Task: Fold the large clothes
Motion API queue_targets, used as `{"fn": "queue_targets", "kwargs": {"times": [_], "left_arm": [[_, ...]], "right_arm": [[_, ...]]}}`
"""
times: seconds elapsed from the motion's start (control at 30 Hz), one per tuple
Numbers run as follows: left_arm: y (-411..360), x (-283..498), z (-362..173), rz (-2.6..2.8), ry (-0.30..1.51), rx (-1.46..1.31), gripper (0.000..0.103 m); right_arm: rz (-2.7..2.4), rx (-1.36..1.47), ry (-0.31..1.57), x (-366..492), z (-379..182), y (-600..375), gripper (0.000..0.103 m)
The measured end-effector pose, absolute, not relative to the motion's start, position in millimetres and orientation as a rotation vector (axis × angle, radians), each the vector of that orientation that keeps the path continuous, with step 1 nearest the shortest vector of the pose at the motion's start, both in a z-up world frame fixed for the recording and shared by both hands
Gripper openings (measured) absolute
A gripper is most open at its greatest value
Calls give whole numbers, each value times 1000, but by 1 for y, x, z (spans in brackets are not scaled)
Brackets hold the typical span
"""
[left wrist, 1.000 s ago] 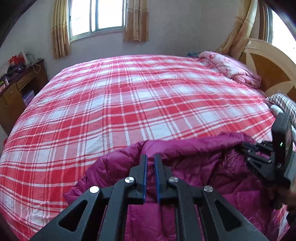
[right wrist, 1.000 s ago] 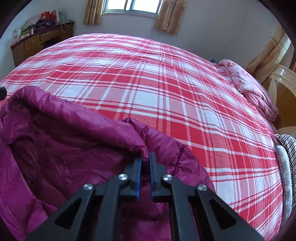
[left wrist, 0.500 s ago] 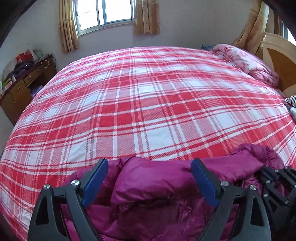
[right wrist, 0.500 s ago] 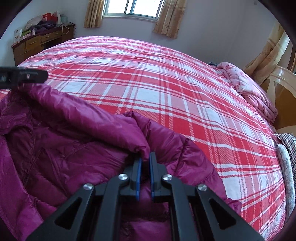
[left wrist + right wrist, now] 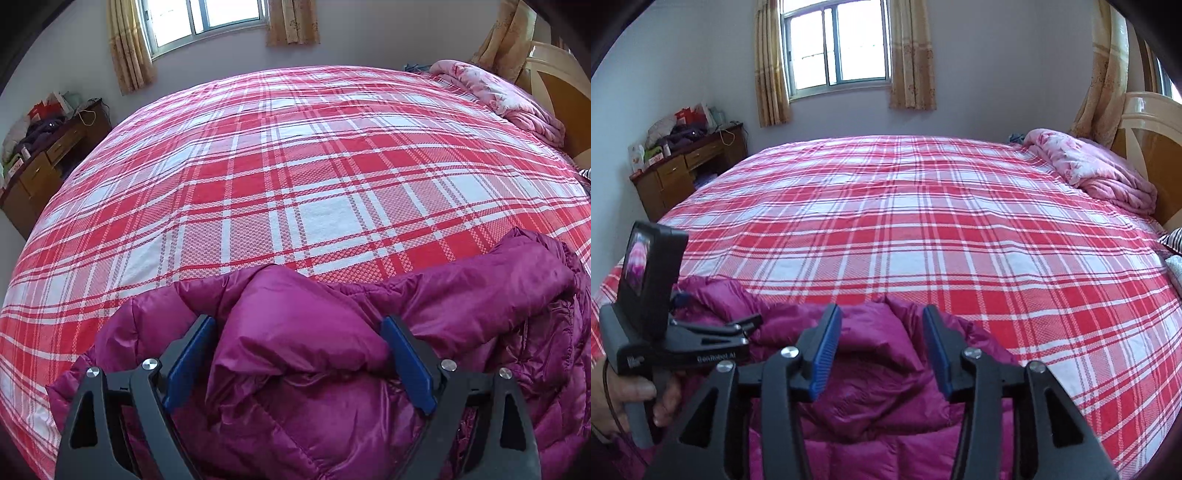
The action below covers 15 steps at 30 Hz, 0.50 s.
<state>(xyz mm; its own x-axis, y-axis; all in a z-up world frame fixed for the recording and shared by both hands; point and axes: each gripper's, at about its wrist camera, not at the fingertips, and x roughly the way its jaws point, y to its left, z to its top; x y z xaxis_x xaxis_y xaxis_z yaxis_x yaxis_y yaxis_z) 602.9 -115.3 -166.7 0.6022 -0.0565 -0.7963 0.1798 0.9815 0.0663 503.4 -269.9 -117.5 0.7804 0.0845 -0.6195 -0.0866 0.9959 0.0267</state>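
bed [image 5: 314,177]: plaid sheet bare across far half, ample room for spreading; headboard and pink quilt [image 5: 1097,170] at right edge.
jacket [image 5: 295,332]: magenta puffer, bunched at near edge of bed.
step: judged release after fold laid down.
left gripper [image 5: 299,354]: spread wide astride fold, no grip.
right gripper [image 5: 882,347]: jaws opening, fabric between, unpinched.
next: regrasp loose edge, likely.
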Motion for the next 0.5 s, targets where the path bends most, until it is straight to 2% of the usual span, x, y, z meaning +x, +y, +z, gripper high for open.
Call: {"fn": "queue_targets", "kwargs": {"times": [0.13, 0.27, 0.43, 0.5], "left_arm": [[-111, 595, -149, -117, 851, 120, 91], [-115, 587, -127, -175, 789, 63, 91], [-135, 600, -162, -153, 913, 160, 91], [-128, 602, -171, -160, 924, 121, 92]], "right_arm": [[103, -7, 798, 528, -151, -260, 47], [103, -30, 794, 520, -167, -259, 48], [107, -27, 813, 521, -174, -260, 48], [109, -29, 815, 523, -178, -259, 48]]}}
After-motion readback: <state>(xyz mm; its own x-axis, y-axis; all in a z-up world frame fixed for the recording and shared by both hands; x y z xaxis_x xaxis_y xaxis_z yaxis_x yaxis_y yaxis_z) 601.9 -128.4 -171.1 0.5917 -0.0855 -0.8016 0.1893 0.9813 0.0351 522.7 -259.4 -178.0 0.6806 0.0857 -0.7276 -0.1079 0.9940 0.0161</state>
